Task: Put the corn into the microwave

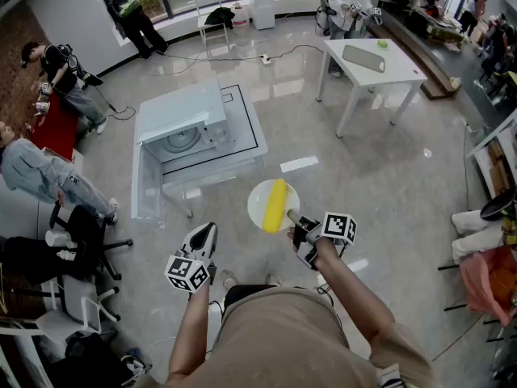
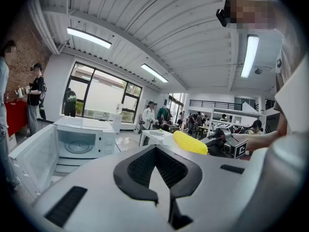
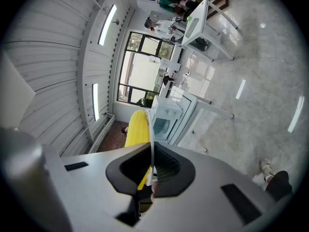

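A yellow corn cob [image 1: 275, 205] lies on a round white plate [image 1: 260, 199], held in the air over the floor. My right gripper [image 1: 300, 230] is shut on the plate's near rim. In the right gripper view the plate [image 3: 150, 138] runs edge-on between the pads of the right gripper [image 3: 151, 170], with the corn [image 3: 136, 128] on its left face. The white microwave [image 1: 190, 132] stands on a low white table [image 1: 249, 136], its door [image 1: 148, 180] swung open. My left gripper [image 1: 205, 234] is shut and empty, to the plate's left. The left gripper view shows the microwave [image 2: 79, 141] and the corn [image 2: 189, 142].
A white table [image 1: 373, 61] stands at the back right. People sit and stand along the left wall [image 1: 40, 172], beside an office chair [image 1: 81, 241]. A cable [image 1: 234, 56] runs across the floor behind the microwave. More people stand at the back.
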